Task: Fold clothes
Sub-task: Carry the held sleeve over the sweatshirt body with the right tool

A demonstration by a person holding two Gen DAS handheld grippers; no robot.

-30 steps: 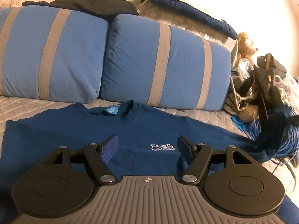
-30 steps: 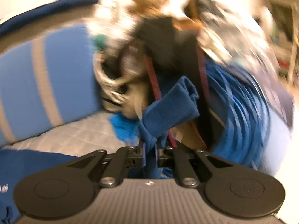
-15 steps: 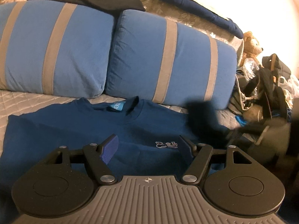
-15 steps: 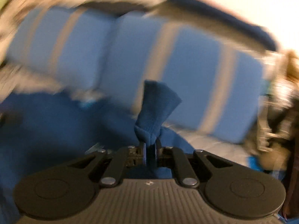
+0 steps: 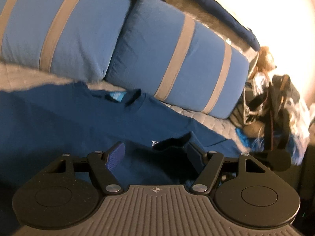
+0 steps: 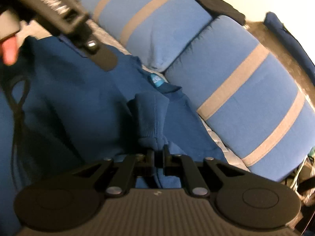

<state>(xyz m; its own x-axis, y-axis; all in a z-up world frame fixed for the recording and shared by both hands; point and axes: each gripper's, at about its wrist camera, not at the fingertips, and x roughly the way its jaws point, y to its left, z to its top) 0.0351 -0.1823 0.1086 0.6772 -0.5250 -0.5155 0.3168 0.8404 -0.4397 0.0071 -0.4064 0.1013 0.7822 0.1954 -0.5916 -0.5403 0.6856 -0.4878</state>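
Jaws of the right gripper (image 6: 157, 153) pinched nearly shut on the ribbed cuff (image 6: 151, 118) of a navy sweatshirt (image 5: 69, 122); cuff stands bunched above the pads, sleeve trailing below. Jaws of the left gripper (image 5: 155, 153) stand well apart, nothing between the pads, only cloth beneath. Sweatshirt lies front up and spread on the quilted bed (image 5: 206, 118), collar with its light blue neck label (image 6: 157, 81) toward two blue pillows with grey stripes (image 5: 177, 59). Change from a second ago: the cuff was then held out over the clutter at the bed's right side; now it is over the chest, near the collar, and shows in the left wrist view as a dark fold (image 5: 173, 141) just beside the right-hand pad. Half a second ago it was mid-swing, blurred. Left gripper has tilted somewhat and otherwise keeps low over the chest. Reading: the right sleeve is being folded in across the body, first fold well along; release onto the chest seems the likely next move, then the other sleeve. Risk: thick cuff may spring back or land twisted. Outward: dark garments on the pillow tops (image 5: 216, 13), teddy bear (image 5: 263, 59), bags and blue cable coil (image 5: 291, 122) at far right. In the right wrist view the other gripper's body (image 6: 65, 19) crosses upper left, a fingertip (image 6: 8, 51) at the edge.
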